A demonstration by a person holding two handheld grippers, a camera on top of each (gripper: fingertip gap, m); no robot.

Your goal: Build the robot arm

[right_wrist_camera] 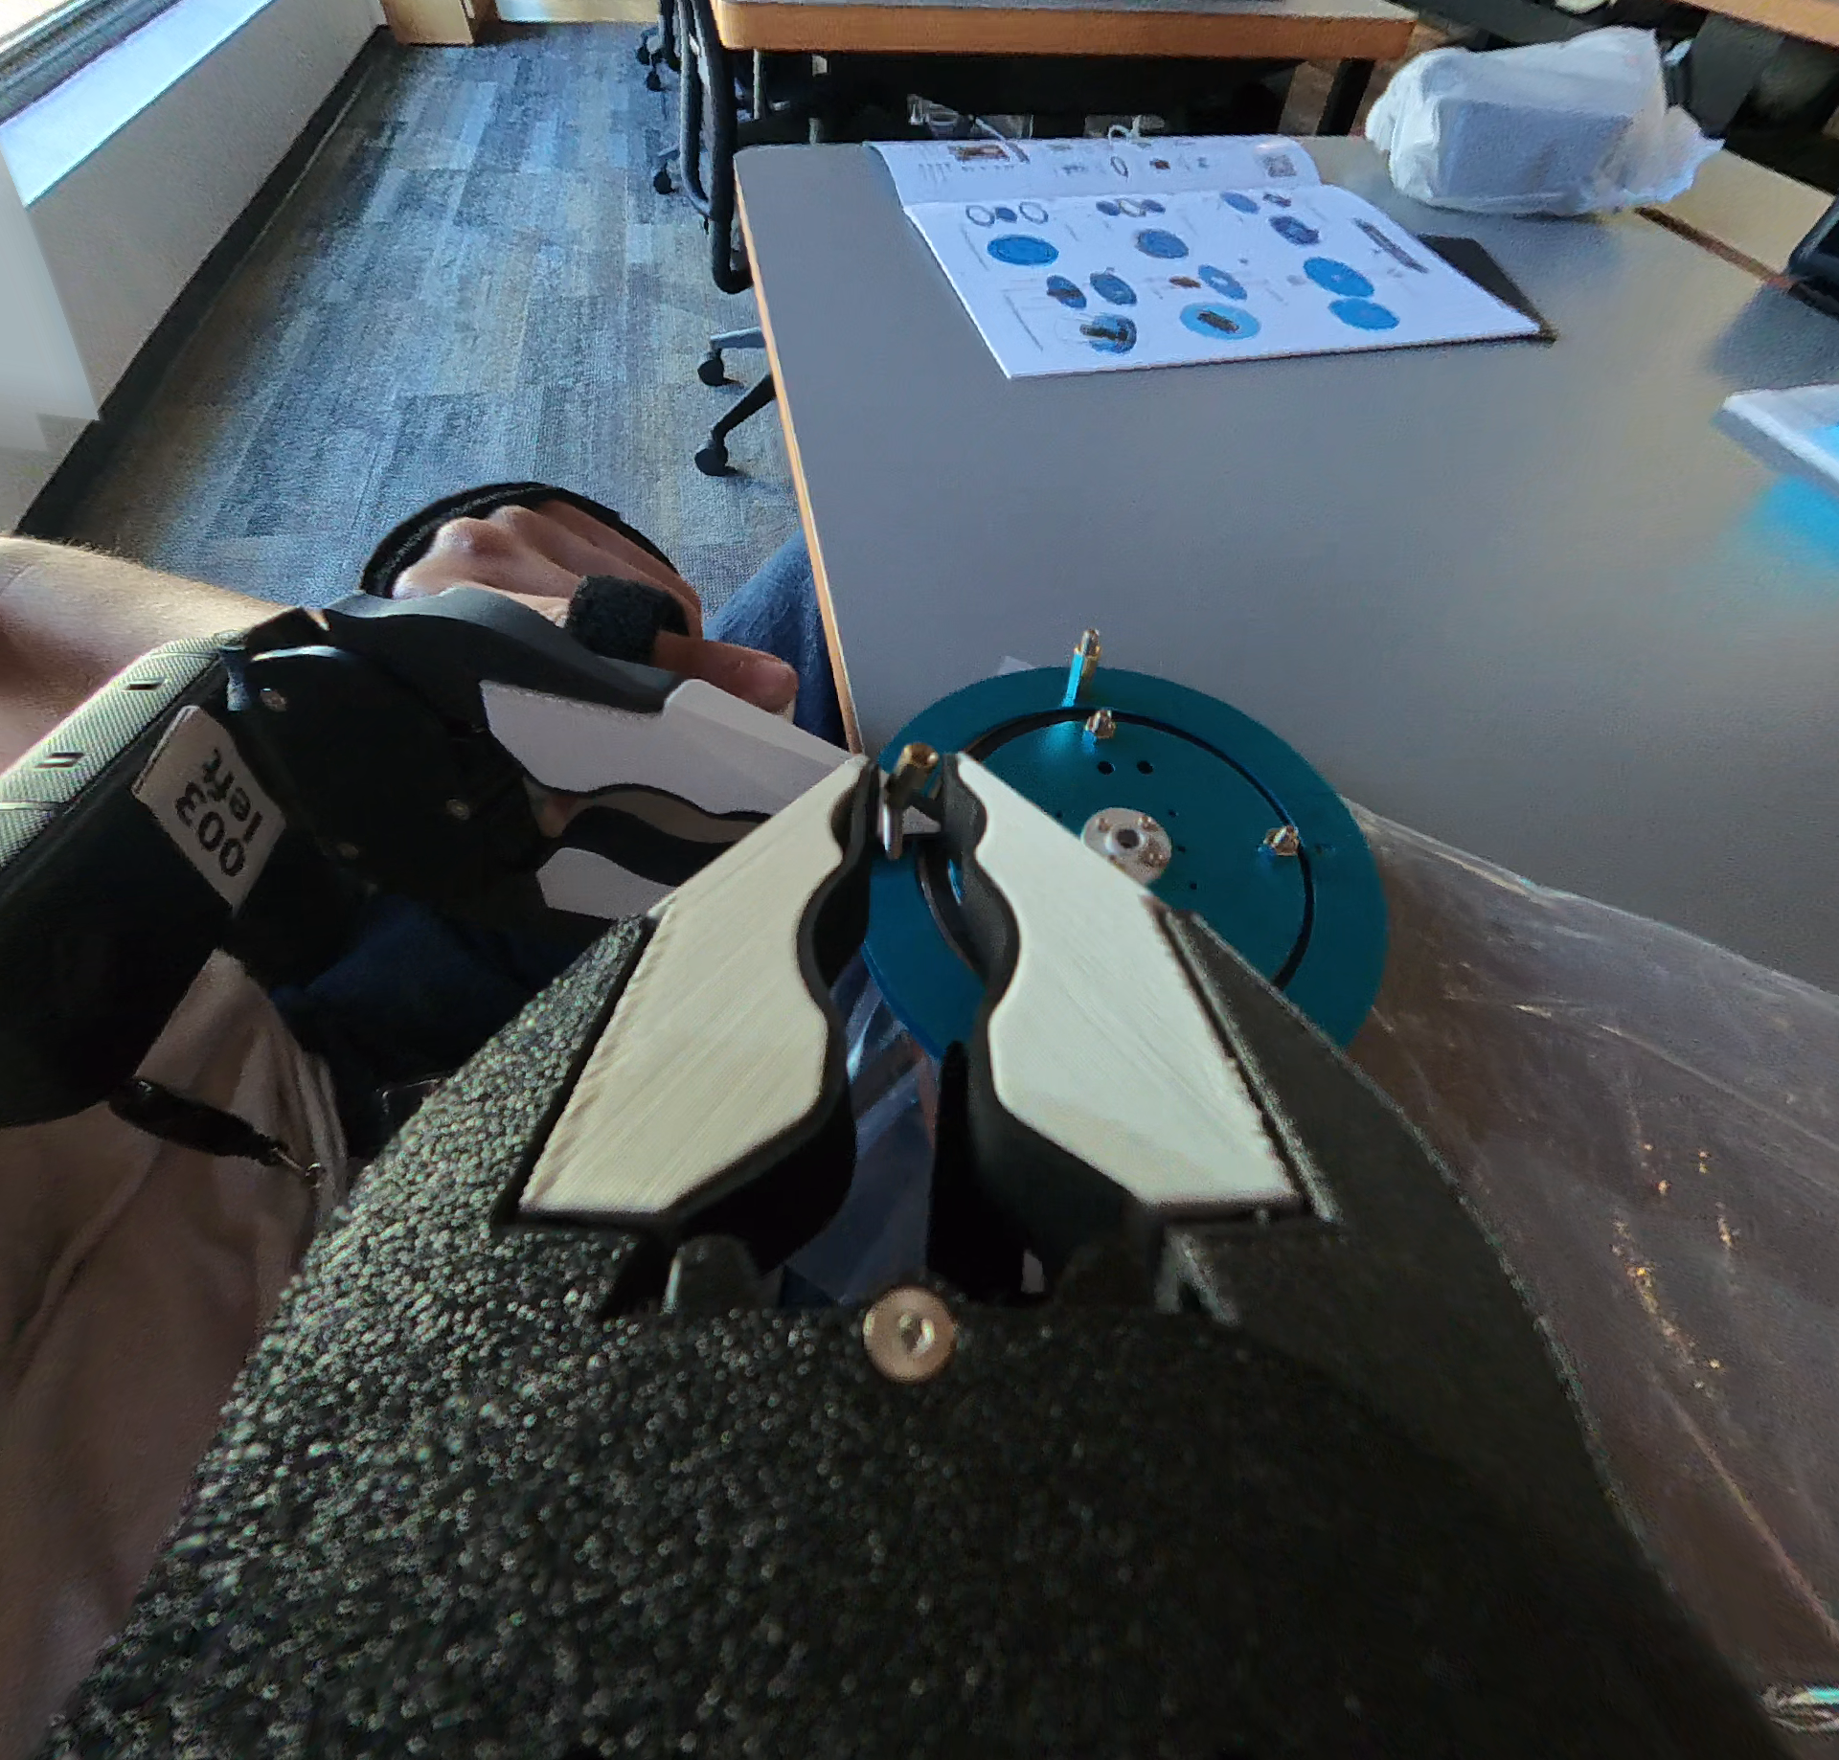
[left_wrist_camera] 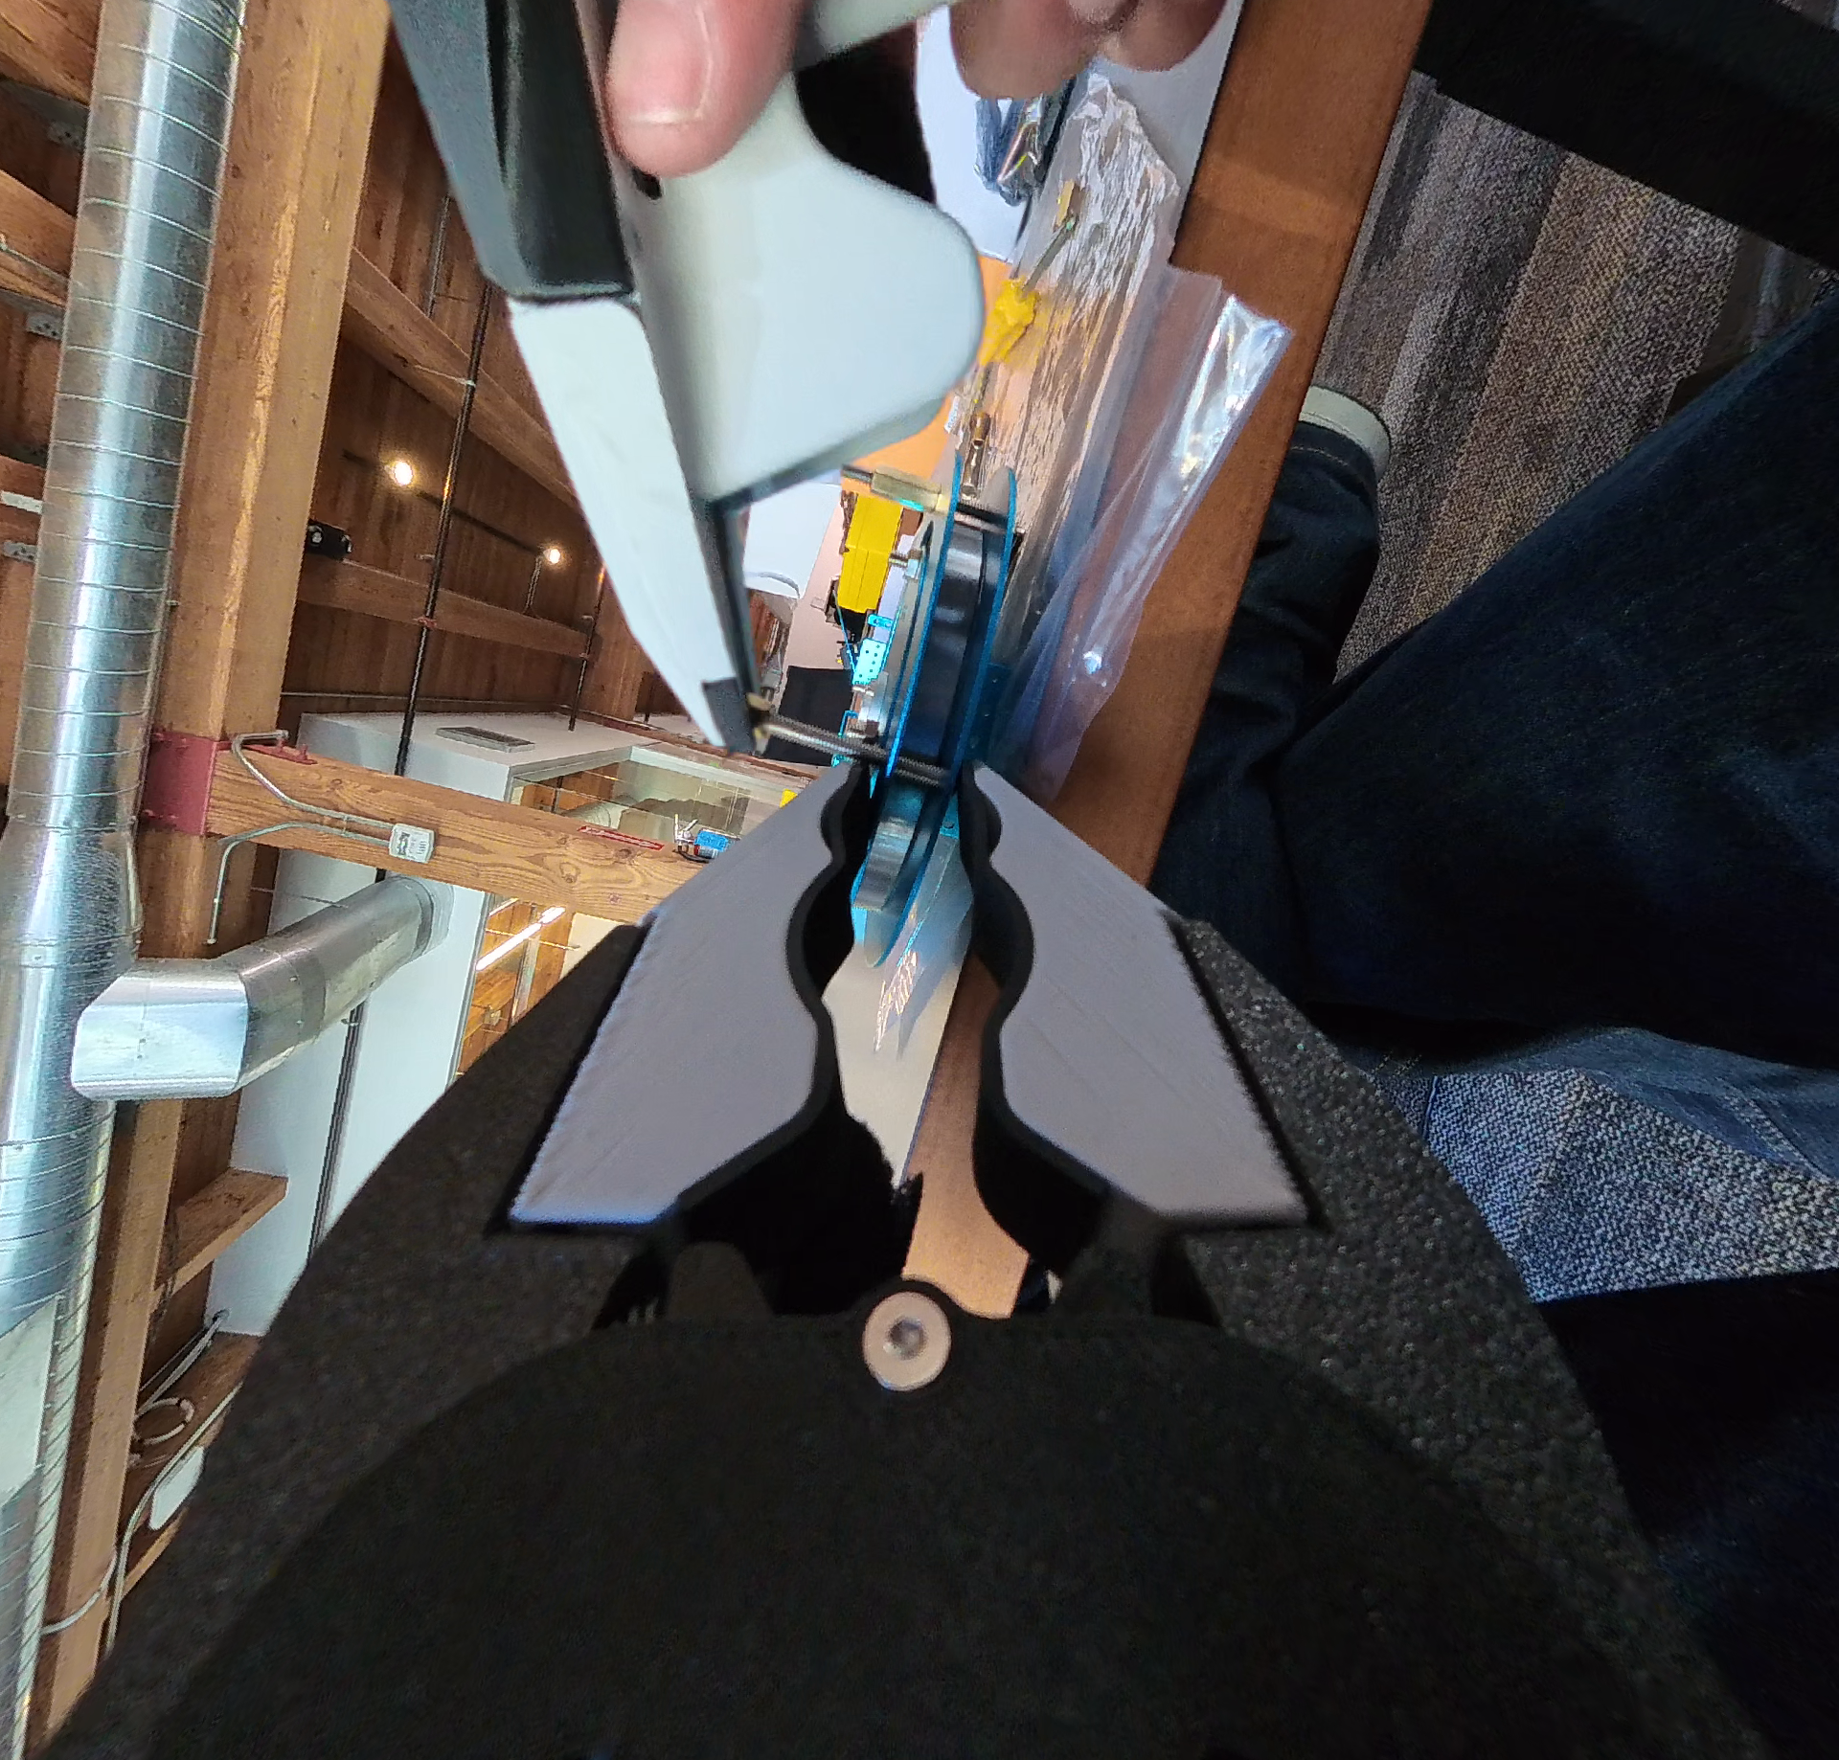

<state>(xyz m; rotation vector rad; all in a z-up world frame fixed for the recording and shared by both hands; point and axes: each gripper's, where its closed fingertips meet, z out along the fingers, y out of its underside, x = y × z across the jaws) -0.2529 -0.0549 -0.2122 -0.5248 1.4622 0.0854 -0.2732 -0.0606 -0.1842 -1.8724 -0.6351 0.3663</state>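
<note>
The left gripper (left_wrist_camera: pixel 911 787) is clamping the blue disc's (right_wrist_camera: pixel 1244 837) rim between its fingers over the desk (right_wrist_camera: pixel 1294 538) edge, while the right gripper (right_wrist_camera: pixel 901 797) is pinching, apparently, a brass standoff (right_wrist_camera: pixel 904 787) between its fingertips.

In the right wrist view, the right gripper (right_wrist_camera: pixel 911 797) has a small standoff (right_wrist_camera: pixel 908 792) between its fingertips, over the near-left rim of a round disc (right_wrist_camera: pixel 1284 946). The disc lies ahead of the fingers at the table's (right_wrist_camera: pixel 1194 538) near edge, partly on a plastic sheet (right_wrist_camera: pixel 1592 1066) to their right. The left gripper (right_wrist_camera: pixel 856 797) reaches in from the left, its tips at the same rim. An open booklet (right_wrist_camera: pixel 1194 250) lies farther ahead, a bag (right_wrist_camera: pixel 1532 120) beyond it to the right.
</note>
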